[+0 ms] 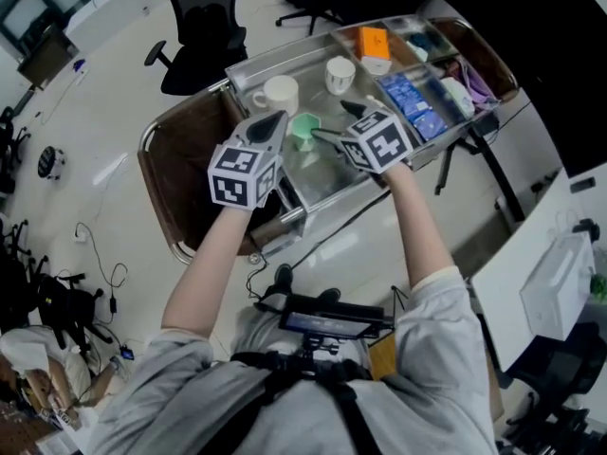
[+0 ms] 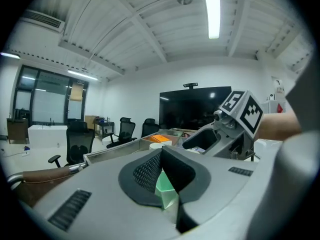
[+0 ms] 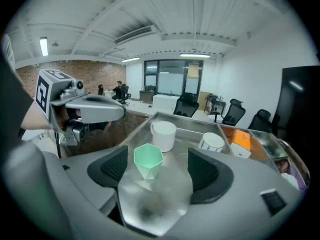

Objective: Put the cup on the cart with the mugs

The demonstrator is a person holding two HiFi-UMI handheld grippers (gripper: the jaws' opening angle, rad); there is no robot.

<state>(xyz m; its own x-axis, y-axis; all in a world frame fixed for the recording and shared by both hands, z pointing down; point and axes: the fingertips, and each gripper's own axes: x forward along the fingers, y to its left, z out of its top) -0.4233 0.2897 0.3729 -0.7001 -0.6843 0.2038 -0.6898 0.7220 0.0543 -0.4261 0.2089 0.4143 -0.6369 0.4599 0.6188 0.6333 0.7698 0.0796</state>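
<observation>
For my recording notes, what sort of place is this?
Probably an open-plan office or workspace: rolling office chairs, a large dark wall screen, and a metal cart carrying mugs.

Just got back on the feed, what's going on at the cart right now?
The green cup stands upright on the cart's metal tray, next to a tall white mug, with a second mug nearby. The right gripper is open, the cup ahead between its jaws, untouched. The left gripper is shut and empty, off to the cup's side. The placement looks done.
</observation>
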